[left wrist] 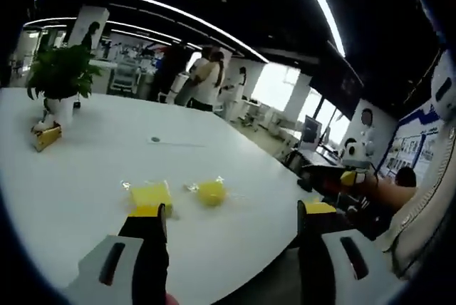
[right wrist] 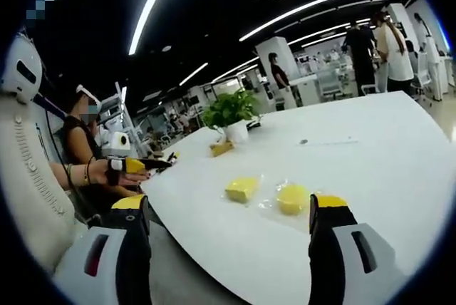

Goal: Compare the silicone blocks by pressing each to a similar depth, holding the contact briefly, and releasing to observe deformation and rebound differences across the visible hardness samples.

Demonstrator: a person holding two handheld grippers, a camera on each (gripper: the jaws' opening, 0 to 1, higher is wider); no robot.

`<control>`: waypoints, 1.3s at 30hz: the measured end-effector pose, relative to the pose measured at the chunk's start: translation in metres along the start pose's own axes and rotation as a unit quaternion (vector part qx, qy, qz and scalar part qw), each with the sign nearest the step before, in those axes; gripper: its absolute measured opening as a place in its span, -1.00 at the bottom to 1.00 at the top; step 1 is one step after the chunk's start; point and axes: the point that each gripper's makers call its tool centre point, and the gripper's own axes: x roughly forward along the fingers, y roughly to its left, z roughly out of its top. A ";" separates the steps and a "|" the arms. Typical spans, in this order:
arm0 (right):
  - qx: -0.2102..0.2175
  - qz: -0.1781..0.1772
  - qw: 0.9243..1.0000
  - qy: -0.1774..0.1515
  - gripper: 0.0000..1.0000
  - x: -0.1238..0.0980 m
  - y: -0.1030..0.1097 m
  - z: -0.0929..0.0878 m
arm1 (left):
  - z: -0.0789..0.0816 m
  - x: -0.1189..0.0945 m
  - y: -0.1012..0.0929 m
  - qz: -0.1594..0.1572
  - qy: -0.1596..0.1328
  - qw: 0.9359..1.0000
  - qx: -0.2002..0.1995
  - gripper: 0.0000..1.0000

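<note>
Two yellow silicone blocks lie side by side, slightly apart, on a white table [left wrist: 85, 177], near its edge: a square block [left wrist: 150, 195] and a round block [left wrist: 211, 192], each in clear wrapping. The left gripper [left wrist: 231, 216] hangs above the table edge with fingers spread wide, gripping nothing, its left finger just before the square block. The right gripper [right wrist: 231, 212] also hangs with fingers spread and empty, the round block just beside its right finger. A potted plant [right wrist: 229, 114] stands farther back on the table. People stand beyond.
</note>
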 end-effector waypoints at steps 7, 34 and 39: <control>0.003 0.003 1.000 -0.003 0.73 -0.010 -0.015 0.001 | 0.014 0.019 -0.019 -0.032 -0.020 0.990 -0.132 0.54; 0.033 0.012 0.999 0.012 0.60 -0.009 -0.084 -0.001 | 0.037 0.186 0.020 -0.042 -0.023 0.902 -0.428 0.55; 0.045 0.007 0.999 0.014 0.58 -0.005 -0.095 -0.006 | 0.012 0.202 0.055 0.003 -0.020 0.896 -0.443 0.57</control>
